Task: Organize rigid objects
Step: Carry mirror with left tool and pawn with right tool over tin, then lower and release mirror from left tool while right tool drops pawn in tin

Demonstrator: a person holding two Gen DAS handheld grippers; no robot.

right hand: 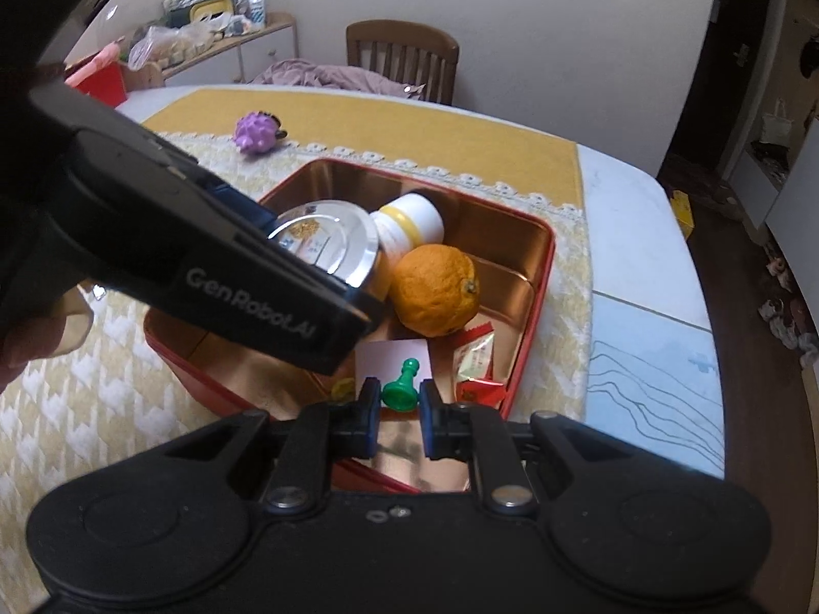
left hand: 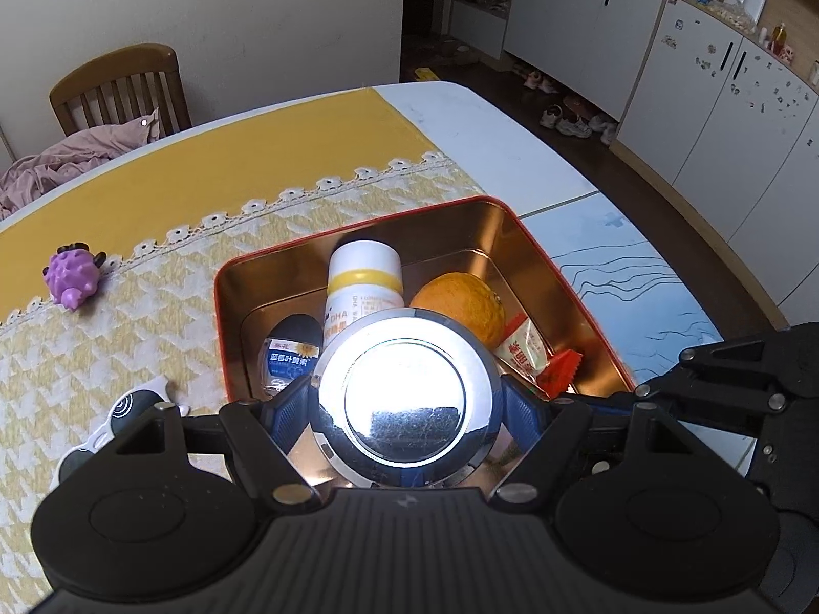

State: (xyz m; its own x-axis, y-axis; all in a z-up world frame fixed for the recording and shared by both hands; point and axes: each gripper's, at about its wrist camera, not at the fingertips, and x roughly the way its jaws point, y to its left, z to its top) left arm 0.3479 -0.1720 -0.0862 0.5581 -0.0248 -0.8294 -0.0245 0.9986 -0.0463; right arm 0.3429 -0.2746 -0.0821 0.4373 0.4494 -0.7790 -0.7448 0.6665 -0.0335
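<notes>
Shiny steel tin over the red box, green pawn close behind

Held in left gripper: round steel tin, pads pinching both sides, hanging over red box. Right gripper pressed together on green pawn at box's near edge.

Risks: tin smooth & curved, could slip or roll out of pads if tilted. Little bare floor left in box w/ white bottle, orange, snack packets, dark pouch. Could land on these & tip. Grippers close together, may bump.

Still outside on cloth: purple toy, white gadget.
</notes>
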